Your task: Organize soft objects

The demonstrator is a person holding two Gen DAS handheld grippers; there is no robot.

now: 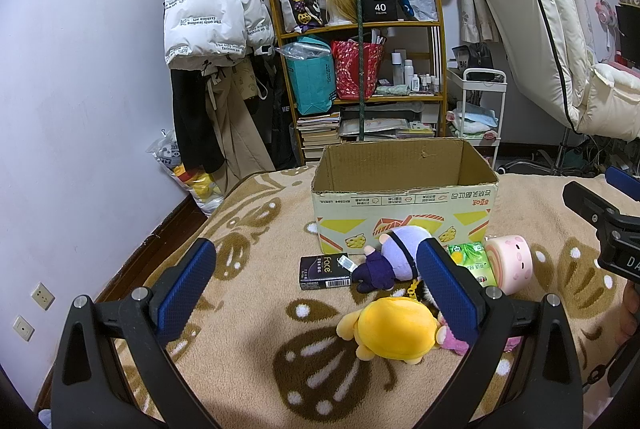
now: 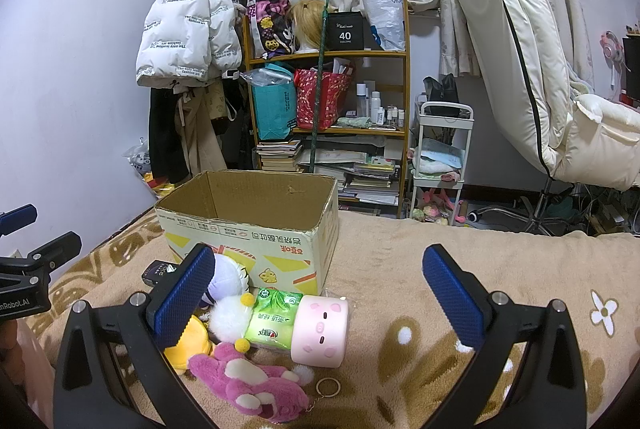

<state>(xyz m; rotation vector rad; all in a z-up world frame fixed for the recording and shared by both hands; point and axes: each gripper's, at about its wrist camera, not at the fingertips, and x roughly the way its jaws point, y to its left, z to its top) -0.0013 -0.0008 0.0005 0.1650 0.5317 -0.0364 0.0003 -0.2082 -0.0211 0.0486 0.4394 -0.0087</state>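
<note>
Currently: left gripper (image 1: 316, 281) fingers spread, empty | right gripper (image 2: 320, 297) fingers spread, empty | one open brown cardboard box (image 2: 248, 225) | four plush toys, one green tissue pack (image 2: 272, 321) on bed

Sitting on the bed (image 2: 440, 249), toward its far side — the open cardboard box (image 2: 248, 229). Lying just before the box: a packet (image 1: 325, 272) at left, then a doll (image 1: 394, 257), a tissue pack (image 2: 272, 317) and a roll-shaped cushion (image 2: 320, 329) at right. Lying nearer — two plush toys (image 1: 394, 329) (image 2: 244, 381). Standing behind the bed, a shelf (image 2: 328, 89).
</note>
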